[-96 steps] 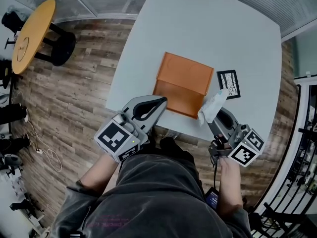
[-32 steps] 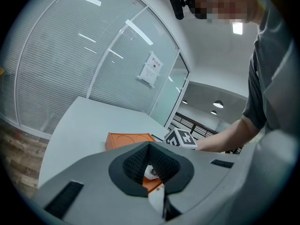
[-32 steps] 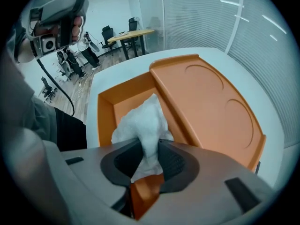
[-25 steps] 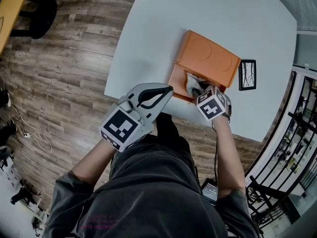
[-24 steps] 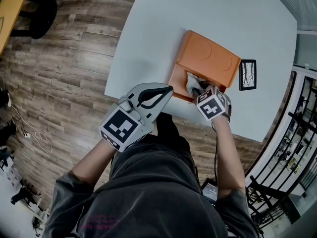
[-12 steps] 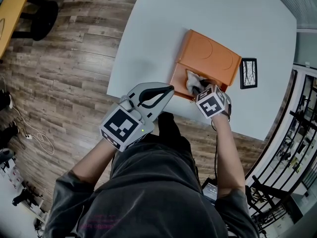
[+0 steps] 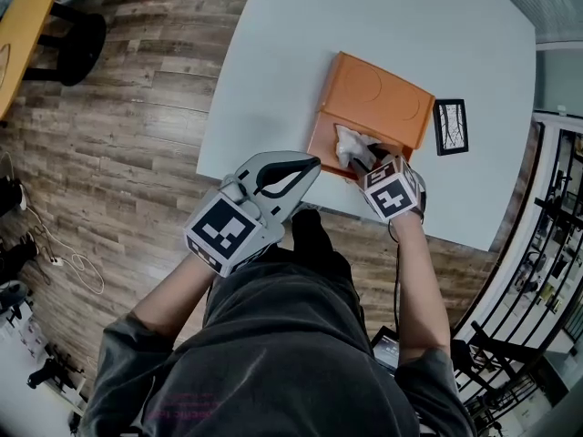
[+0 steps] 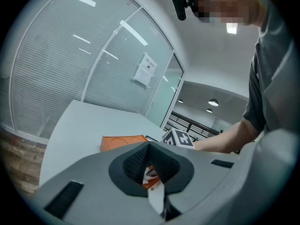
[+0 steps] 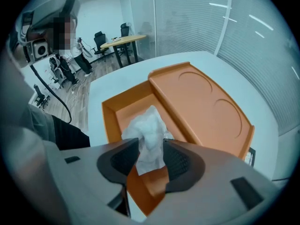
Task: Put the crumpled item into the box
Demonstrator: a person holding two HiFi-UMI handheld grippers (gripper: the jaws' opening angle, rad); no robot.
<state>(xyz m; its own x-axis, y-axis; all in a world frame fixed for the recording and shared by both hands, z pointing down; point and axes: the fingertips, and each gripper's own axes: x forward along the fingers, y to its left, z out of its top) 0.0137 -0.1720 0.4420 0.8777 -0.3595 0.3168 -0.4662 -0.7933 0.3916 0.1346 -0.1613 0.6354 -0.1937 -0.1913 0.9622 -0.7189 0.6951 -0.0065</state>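
Crumpled tissue [image 9: 147, 132] inside orange box [image 9: 123, 109]

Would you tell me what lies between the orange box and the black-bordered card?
Nothing; the head view shows only a narrow strip of bare table between the orange box and the card.

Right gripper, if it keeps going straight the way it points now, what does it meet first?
The crumpled white item: it sits between the jaws of the right gripper, which have just been opening. Right behind it, probably, lies the floor of the orange box.
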